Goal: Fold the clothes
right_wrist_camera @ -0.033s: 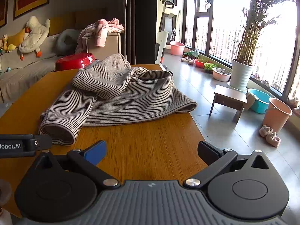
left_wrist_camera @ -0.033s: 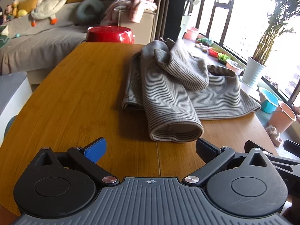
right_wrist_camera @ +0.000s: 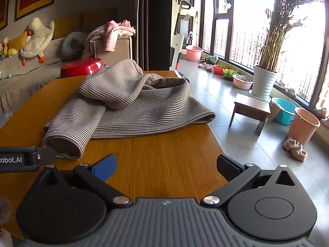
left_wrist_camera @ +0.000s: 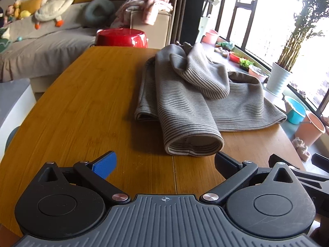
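A grey striped garment (left_wrist_camera: 185, 107) lies bunched and loosely rolled on the wooden table (left_wrist_camera: 92, 103), towards its right half. A rolled end of it faces me. My left gripper (left_wrist_camera: 165, 164) is open just short of that rolled end, low over the table, with nothing between its fingers. In the right wrist view the garment (right_wrist_camera: 133, 103) lies ahead and to the left on the table (right_wrist_camera: 164, 160). My right gripper (right_wrist_camera: 166, 165) is open and empty near the table's right edge. The left gripper's body (right_wrist_camera: 26, 159) shows beside it.
A red basin (left_wrist_camera: 122, 38) stands past the table's far end, in front of a sofa with plush toys (left_wrist_camera: 55, 2). Right of the table are a low wooden stool (right_wrist_camera: 251, 107), a potted plant (right_wrist_camera: 264, 82), a blue tub (right_wrist_camera: 284, 110) and a pink bucket (right_wrist_camera: 303, 123) on the floor.
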A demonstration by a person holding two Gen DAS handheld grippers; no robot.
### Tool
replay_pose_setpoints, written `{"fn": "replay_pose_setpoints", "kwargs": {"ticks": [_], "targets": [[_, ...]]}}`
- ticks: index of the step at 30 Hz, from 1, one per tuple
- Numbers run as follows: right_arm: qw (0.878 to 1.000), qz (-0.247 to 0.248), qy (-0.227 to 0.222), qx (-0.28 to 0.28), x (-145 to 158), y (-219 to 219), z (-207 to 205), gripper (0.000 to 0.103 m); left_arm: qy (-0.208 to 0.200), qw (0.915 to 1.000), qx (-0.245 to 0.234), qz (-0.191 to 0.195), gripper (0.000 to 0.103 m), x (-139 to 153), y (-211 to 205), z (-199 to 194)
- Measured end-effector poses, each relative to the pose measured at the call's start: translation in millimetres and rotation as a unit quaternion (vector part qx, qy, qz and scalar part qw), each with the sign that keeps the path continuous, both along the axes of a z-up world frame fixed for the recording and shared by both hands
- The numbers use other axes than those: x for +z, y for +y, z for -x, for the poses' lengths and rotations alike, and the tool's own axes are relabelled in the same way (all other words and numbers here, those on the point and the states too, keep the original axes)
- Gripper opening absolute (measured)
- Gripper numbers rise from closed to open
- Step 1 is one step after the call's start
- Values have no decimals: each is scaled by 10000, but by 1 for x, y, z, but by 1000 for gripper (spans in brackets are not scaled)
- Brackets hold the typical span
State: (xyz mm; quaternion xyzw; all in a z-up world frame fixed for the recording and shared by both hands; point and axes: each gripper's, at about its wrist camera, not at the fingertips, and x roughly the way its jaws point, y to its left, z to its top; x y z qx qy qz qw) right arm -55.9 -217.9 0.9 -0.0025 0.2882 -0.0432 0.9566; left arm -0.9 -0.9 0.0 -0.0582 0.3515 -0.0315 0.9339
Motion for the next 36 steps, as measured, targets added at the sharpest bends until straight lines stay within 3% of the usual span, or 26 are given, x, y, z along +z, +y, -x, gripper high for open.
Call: {"fn": "replay_pose_setpoints", "kwargs": {"ticks": [4,36], "targets": [[10000,-46,56,-4,1,-3,0,103,3,9997,-95,-230,103,1,-8,0],[9997,5,143,190,1,6,-7,103,155,9993,32,-339,103,-1,-2,-3]]}}
